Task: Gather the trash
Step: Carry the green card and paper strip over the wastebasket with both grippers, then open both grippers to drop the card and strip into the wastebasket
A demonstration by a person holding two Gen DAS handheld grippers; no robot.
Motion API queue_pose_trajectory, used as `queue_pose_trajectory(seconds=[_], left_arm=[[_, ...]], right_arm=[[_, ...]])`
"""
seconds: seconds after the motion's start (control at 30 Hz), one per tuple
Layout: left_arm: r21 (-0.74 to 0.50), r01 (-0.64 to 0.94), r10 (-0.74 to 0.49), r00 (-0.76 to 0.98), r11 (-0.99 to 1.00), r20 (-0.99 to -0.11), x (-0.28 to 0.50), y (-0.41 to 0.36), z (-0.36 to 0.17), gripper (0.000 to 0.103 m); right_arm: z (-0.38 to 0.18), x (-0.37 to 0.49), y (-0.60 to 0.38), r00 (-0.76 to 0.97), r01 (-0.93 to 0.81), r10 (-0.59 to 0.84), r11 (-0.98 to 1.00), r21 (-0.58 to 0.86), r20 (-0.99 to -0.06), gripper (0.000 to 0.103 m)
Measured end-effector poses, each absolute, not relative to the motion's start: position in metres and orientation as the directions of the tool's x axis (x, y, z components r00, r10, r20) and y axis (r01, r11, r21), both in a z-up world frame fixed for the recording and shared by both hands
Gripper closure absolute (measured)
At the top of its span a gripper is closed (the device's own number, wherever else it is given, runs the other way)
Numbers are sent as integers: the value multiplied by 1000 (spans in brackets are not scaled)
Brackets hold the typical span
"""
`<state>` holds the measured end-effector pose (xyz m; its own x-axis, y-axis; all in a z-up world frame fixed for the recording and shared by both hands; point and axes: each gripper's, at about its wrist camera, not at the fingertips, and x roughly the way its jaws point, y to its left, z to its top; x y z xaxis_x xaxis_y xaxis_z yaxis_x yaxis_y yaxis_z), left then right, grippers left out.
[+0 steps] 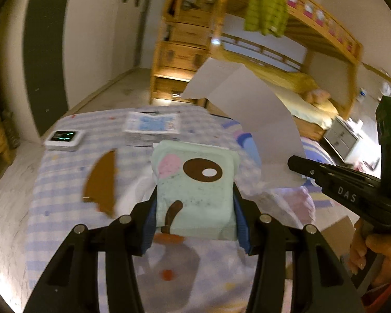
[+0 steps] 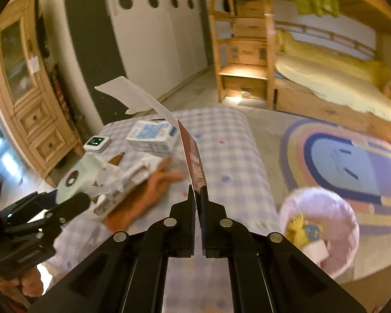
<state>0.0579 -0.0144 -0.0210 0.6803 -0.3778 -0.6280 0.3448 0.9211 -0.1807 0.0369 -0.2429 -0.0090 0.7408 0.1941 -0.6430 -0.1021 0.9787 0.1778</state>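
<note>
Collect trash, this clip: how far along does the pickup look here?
Midway. Done: the pink-lined bin already holds scraps. In hand: the left gripper clamps a mint-green packet; the right gripper pinches a flattened carton. Left: the brown scrap and blue-white box remain on the checkered cloth.

Pretty clearly a kid's bedroom in someone's home. A wooden bunk bed (image 1: 286, 60) with a step-drawer staircase (image 1: 179, 52) fills the upper right, yellow bedding on the lower bunk and a green jacket (image 1: 266, 9) hanging off the top rail. There's a pastel rainbow rug (image 2: 346, 156) on the floor at right, a pine cabinet (image 2: 26, 91) at the left edge, and white wardrobe doors with round holes (image 2: 153, 26) up top.
</note>
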Motion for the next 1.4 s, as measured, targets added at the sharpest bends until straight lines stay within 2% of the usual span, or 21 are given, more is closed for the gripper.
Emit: queue_pose_trajectory(seconds=[0.3,0.6,1.07,1.17,1.3,1.33,1.4], left_arm=[[-132,541,-489,597,831,-636,34,-112,-26,55],[-99,673,-569,526,733,-633,32,-200,-32,55],[-105,714,-573,456,693,-682,77,-284,-62,53],[-110,708,-569,454,698,-686,88,-292,-65,45],[-109,693,-566,476,713,-673,96,-296,-65,20],[-111,690,-568,482,715,-668,97,-295,-64,18],[-109,680,-561,491,725,-667,99,-292,-64,16]], right_arm=[[-16,-15,-316,757,77,88,972,222,-648,100],[-44,-51,-396,729,278,-31,926,254,-683,100],[-89,-32,-469,669,443,-59,832,334,-741,100],[-94,-19,-476,656,464,-82,828,315,-750,99],[-105,-2,-481,630,477,-111,837,270,-768,95],[-108,1,-482,621,478,-115,840,258,-776,92],[-115,6,-481,600,476,-111,846,242,-792,78]])
